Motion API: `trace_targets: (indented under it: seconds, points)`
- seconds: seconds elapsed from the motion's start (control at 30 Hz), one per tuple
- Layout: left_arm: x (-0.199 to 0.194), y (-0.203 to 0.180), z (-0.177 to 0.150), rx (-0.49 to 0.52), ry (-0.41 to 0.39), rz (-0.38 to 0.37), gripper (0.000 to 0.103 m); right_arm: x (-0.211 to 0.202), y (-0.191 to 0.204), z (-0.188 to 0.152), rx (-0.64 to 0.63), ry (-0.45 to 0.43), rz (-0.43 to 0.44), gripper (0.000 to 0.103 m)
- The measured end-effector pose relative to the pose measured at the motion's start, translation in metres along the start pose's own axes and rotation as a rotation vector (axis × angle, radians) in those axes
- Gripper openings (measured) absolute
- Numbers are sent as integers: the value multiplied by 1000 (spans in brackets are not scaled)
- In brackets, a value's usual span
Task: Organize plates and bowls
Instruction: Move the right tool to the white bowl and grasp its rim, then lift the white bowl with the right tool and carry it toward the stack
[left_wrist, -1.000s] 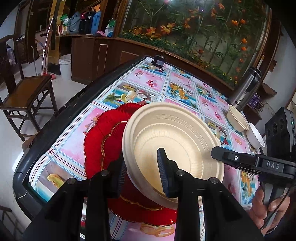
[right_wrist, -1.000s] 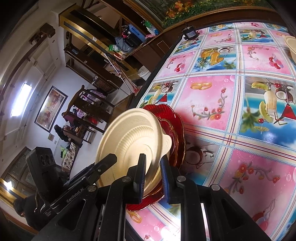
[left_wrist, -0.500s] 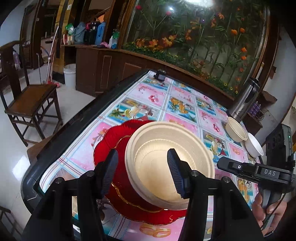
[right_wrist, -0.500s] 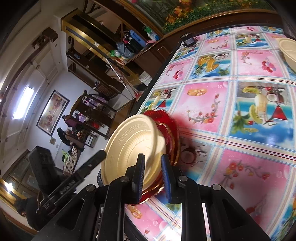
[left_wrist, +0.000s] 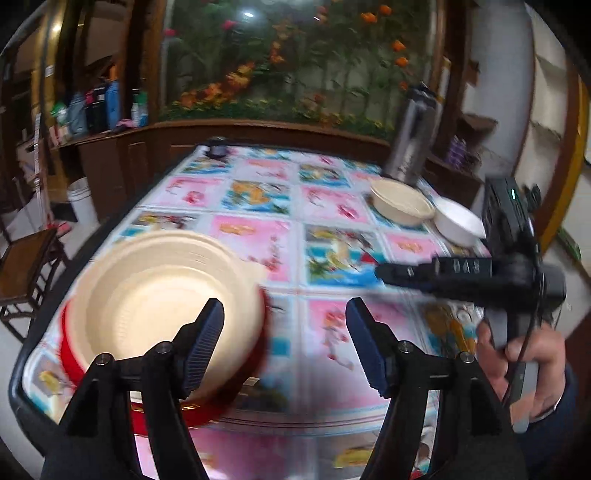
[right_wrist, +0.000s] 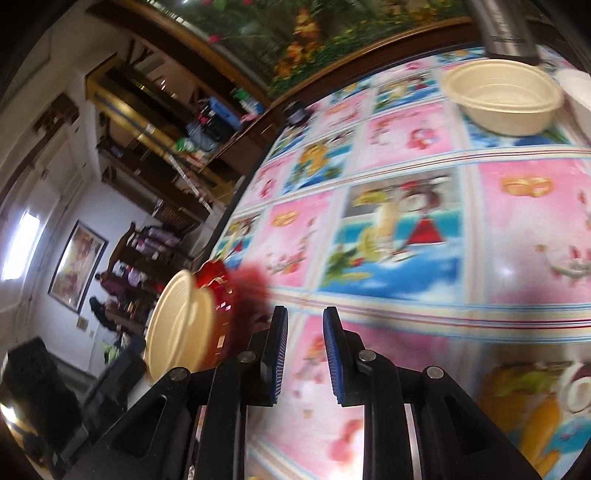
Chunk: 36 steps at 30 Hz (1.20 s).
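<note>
Left gripper (left_wrist: 284, 345) stands wide apart and empty; the cream plate (left_wrist: 155, 306) lies just left of its left finger, apparently seated on the red plate (left_wrist: 70, 354), though blur obscures contact. Right gripper (right_wrist: 306, 360) shows a narrow gap, holding nothing, with the cream bowl (right_wrist: 502, 98) far ahead to its right.

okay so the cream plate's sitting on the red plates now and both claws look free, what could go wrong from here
1. The plate stack, cream plate on the red plates, sits near the table's corner edge; a nudge from the open left claw beside it could push it off.
2. The cream bowl and white bowl stand close together beside a tall metal flask; reaching with the right claw may bump the flask.
</note>
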<state>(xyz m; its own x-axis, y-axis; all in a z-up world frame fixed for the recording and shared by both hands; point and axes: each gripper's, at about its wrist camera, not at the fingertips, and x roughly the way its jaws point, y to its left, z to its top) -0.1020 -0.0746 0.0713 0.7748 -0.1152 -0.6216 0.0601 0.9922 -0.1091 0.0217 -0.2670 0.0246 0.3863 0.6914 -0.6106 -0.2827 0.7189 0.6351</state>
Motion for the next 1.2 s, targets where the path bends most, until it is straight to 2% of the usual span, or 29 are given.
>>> trace_targets:
  seconds: [0.17,0.27,0.33,0.47,0.63,0.73,0.9,1.03,1.1,1.2]
  points:
    - [23,-47,-13,131,65,-15,69,-27,-35,5,53,-77,-57,23]
    - [22,-66,-16,208,41,13,69,-41,-57,8,96,-114,-80,23]
    - [25,-75,-16,234,41,-10,69,-49,-67,9,123,-132,-81,23]
    - [43,-83,-21,239,90,-38,69,-68,-90,14,181,-190,-111,29]
    - [55,-81,-23,212,142,-66,69,-82,-109,16,230,-231,-140,29]
    - [68,-80,-25,198,224,-85,69,-86,-116,16,256,-248,-144,29]
    - [68,-74,-26,161,224,-82,69,-96,-123,20,304,-291,-174,31]
    - [71,-80,-28,188,238,-69,69,-123,-136,32,378,-363,-229,46]
    - [70,-81,-29,199,229,-66,69,-138,-148,42,433,-412,-285,54]
    - [68,-80,-28,195,224,-71,69,-156,-173,51,548,-479,-333,56]
